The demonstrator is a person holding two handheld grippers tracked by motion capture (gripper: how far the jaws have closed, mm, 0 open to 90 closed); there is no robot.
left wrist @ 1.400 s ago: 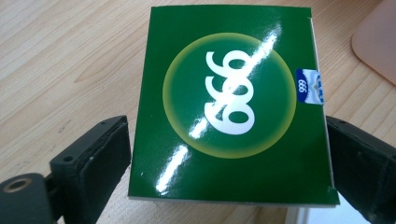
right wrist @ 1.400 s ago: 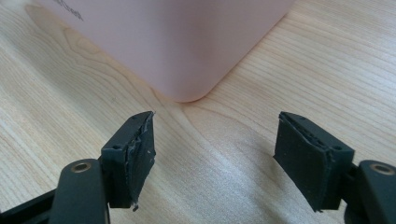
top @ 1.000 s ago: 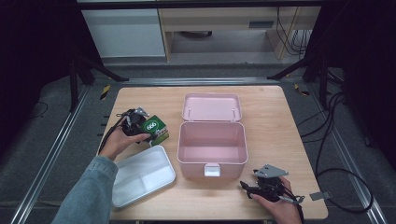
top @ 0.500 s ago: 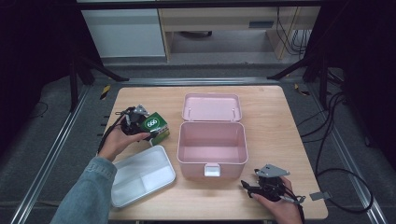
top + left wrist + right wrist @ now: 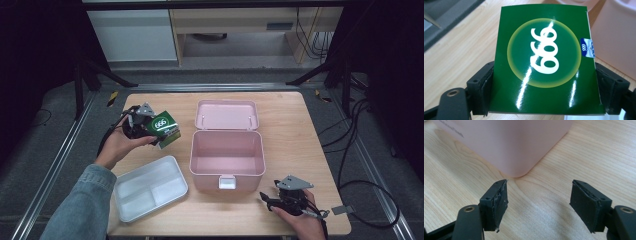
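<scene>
A green box printed with "999" (image 5: 165, 127) (image 5: 544, 60) is held above the table's left side, and my left gripper (image 5: 150, 130) is shut on it, one jaw on each side. A pink storage box (image 5: 228, 160) stands open in the middle of the table, its lid (image 5: 227, 114) laid back. The green box is just left of it. Near the front right edge my right gripper (image 5: 270, 201) (image 5: 539, 202) rests low over the wood, open with nothing between its fingers. It points at the pink box's front corner (image 5: 516, 150).
A white divided tray (image 5: 150, 187) lies at the front left of the wooden table (image 5: 300, 130). Cables (image 5: 370, 195) trail over the floor on the right. Dark stand legs and metal rails flank the table.
The left gripper has carried the green box slightly up and toward the pink box. The right gripper has stayed in place.
</scene>
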